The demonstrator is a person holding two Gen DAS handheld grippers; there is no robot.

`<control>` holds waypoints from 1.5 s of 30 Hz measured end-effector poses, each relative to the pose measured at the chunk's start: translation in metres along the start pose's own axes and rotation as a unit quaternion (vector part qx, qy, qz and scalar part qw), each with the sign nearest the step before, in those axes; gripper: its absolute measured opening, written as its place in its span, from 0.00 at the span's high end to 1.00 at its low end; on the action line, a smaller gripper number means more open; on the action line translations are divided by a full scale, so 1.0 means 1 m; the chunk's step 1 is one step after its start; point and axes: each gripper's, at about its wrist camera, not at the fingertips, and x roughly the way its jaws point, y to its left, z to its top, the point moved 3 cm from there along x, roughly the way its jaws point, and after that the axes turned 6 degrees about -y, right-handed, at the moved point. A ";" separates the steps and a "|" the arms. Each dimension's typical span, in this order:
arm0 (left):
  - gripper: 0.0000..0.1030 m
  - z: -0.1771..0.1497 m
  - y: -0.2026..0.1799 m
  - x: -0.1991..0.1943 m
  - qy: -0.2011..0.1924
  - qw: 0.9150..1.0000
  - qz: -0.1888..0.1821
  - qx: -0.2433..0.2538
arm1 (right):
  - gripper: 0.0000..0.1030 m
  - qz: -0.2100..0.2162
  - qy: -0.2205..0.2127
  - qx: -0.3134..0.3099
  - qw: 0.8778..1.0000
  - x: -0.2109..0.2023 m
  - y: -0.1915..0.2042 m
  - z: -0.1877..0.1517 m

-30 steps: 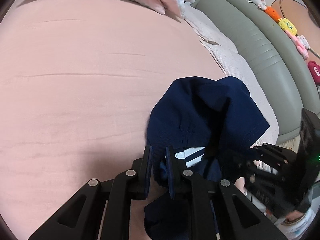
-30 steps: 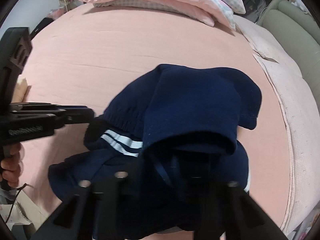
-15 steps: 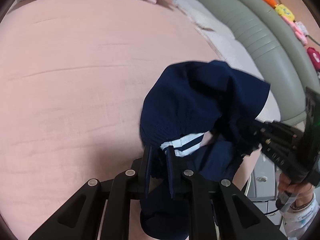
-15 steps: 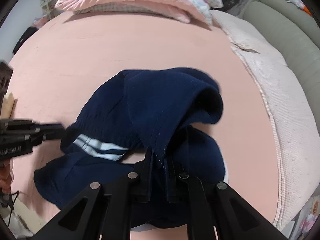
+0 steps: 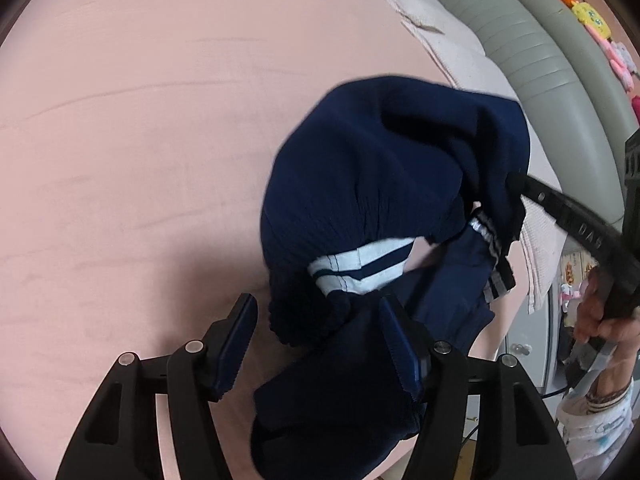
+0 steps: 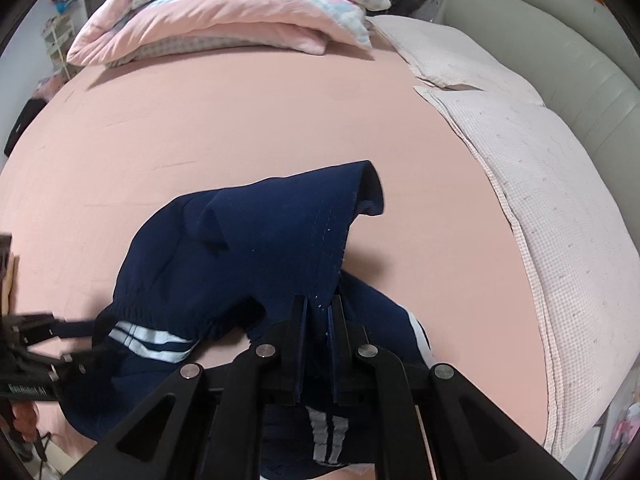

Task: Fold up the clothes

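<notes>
One navy garment point(image 5: 368, 184) lay bunched on the pink bed point(image 5: 140, 140), ahead of both tools | left tool point(image 5: 320, 344) spread, straddling cloth | right tool point(image 6: 320, 312) pinching a fold | soft, limp, light; likely best gripped at the striped waistband point(image 5: 360, 268).

A pink bed sheet point(image 6: 248, 120) fills most of both views. Folded pink and checked quilts point(image 6: 224, 12) lie stacked at the upper left of the right wrist view. A pale dotted blanket point(image 6: 540, 168) runs down the right side, just beside a grey-green padded headboard point(image 6: 560, 52). In the left wrist view, colourful plush toys point(image 5: 588, 12) sit along the headboard's top at the upper right.
</notes>
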 end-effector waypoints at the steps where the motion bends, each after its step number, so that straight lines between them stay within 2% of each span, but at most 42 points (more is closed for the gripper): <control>1: 0.41 -0.002 -0.001 0.002 0.003 1.000 0.000 -0.002 | 0.93 0.001 -0.001 0.002 1.000 0.001 -0.002 0.001; 5: 0.41 -0.004 -0.004 0.011 0.012 0.999 -0.023 -0.028 | 0.93 -0.014 -0.004 0.009 1.000 0.006 -0.012 0.006; 11: 0.41 -0.002 -0.006 0.016 0.012 0.999 -0.022 -0.032 | 0.93 -0.040 0.006 0.033 0.999 0.017 -0.034 0.007; 19: 0.42 -0.003 -0.006 0.016 -0.006 0.999 -0.031 -0.040 | 0.92 -0.011 0.021 0.041 0.999 0.018 -0.045 0.002; 20: 0.46 -0.002 -0.006 0.015 -0.011 0.999 -0.032 -0.042 | 0.91 -0.006 0.023 0.037 0.999 0.014 -0.043 -0.001; 21: 0.49 -0.002 -0.005 0.015 -0.013 0.998 -0.031 -0.043 | 0.89 -0.001 0.024 0.032 0.999 0.012 -0.040 -0.002; 22: 0.54 -0.002 -0.004 0.015 -0.016 0.998 -0.031 -0.046 | 0.77 0.003 0.024 0.030 0.999 0.011 -0.039 -0.002; 23: 0.59 -0.001 -0.003 0.014 -0.019 0.998 -0.030 -0.049 | 0.58 0.008 0.024 0.030 0.999 0.012 -0.039 -0.002; 25: 0.65 -0.001 -0.001 0.013 -0.022 0.997 -0.037 -0.057 | 0.47 0.017 0.024 0.032 0.999 0.004 -0.036 -0.007; 30: 0.67 -0.003 -0.001 0.012 -0.021 0.997 -0.043 -0.057 | 0.43 0.032 0.032 0.031 0.998 -0.013 -0.028 -0.020; 33: 0.67 -0.008 -0.008 0.015 -0.004 0.999 -0.035 -0.039 | 0.42 0.038 0.053 0.034 0.997 -0.018 -0.024 -0.032; 36: 0.67 -0.012 -0.016 0.015 -0.003 0.999 -0.031 -0.019 | 0.42 0.043 0.070 0.039 0.996 -0.021 -0.020 -0.044; 42: 0.67 -0.012 -0.024 0.011 0.001 1.000 -0.017 -0.013 | 0.42 0.055 0.101 0.068 0.991 -0.030 -0.016 -0.075; 45: 0.58 -0.012 -0.027 0.005 0.002 1.000 -0.018 -0.014 | 0.42 0.062 0.116 0.083 0.988 -0.035 -0.014 -0.091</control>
